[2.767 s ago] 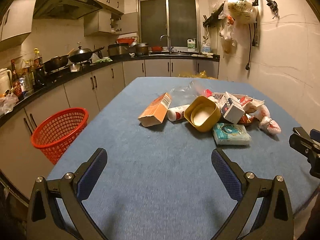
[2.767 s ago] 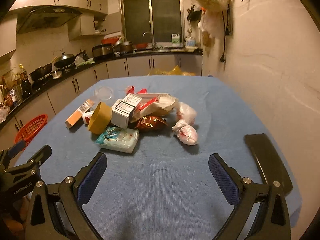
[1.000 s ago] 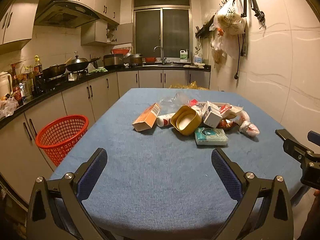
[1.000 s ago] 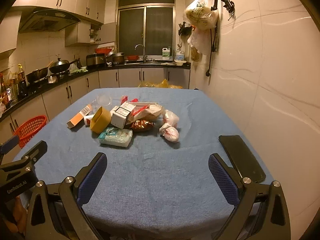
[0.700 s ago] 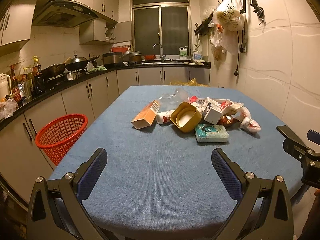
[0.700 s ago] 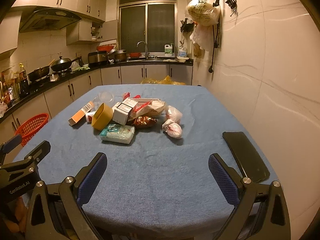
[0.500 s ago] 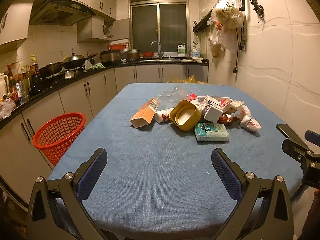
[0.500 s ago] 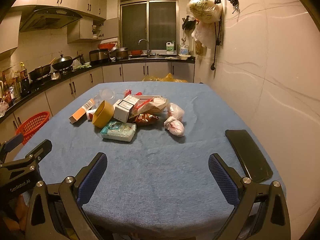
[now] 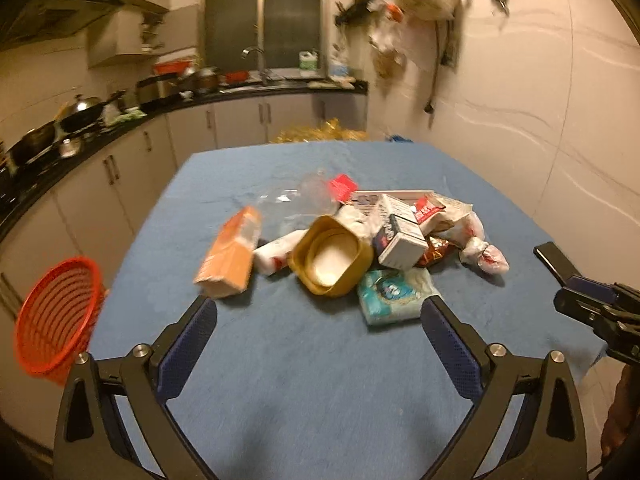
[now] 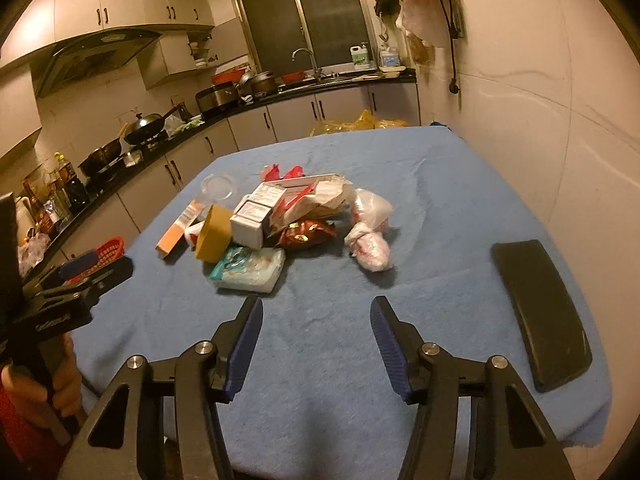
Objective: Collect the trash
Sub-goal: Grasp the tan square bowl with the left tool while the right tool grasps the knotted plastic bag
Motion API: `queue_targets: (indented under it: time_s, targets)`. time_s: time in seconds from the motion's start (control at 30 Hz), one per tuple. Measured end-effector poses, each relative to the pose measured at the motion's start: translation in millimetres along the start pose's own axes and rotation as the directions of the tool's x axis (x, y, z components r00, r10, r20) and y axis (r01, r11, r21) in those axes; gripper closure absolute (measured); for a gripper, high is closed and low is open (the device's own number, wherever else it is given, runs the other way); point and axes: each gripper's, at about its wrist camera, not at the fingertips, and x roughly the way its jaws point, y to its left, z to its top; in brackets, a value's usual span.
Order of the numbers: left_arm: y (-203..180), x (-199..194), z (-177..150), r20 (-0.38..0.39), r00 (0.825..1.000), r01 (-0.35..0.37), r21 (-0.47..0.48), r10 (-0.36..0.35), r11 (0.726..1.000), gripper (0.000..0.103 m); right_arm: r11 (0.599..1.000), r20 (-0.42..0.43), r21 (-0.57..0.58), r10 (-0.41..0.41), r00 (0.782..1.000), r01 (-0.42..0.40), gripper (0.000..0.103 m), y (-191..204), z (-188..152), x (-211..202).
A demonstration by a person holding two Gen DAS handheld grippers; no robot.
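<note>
Both grippers have advanced toward the trash pile (image 9: 360, 240), and the right gripper (image 10: 316, 320) has narrowed to about half its earlier spread. It hovers low over the blue desk (image 10: 440, 200), empty, touching nothing, the tissue pack (image 10: 248, 268) at 11 o'clock of it. Spread wide and empty, the left gripper (image 9: 318, 320) has the yellow tub (image 9: 330, 256) just ahead at 12 o'clock. Only the left view shows the whole red basket (image 9: 56, 312) beside the desk at 9 o'clock; only the right view shows the whole black phone (image 10: 540, 312) at 3 o'clock.
</note>
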Motion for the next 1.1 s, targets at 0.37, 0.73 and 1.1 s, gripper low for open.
queue_targets:
  time_s: [0.37, 0.73, 1.1]
  targets:
    - [-21.6, 80.1, 21.3, -0.127, 0.992, 0.004, 0.096, 0.008, 0.995, 0.032, 0.998, -0.08, 0.041, 0.048, 0.996, -0.045, 0.047, -27.4, 37.4, 46.8]
    - [-15.0, 107.5, 14.8, -0.183, 0.982, 0.049, 0.053, -0.039, 0.997, 0.089, 0.999, -0.198, 0.032, -0.028, 0.98, 0.035, 0.062, -37.2, 53.8, 122.4]
    - [-9.2, 66.3, 4.2, -0.117, 0.988, 0.102, 0.001, -0.101, 0.995, 0.098, 0.999, -0.12, 0.037, -0.034, 0.992, 0.039, 0.076, -36.6, 37.2, 86.3]
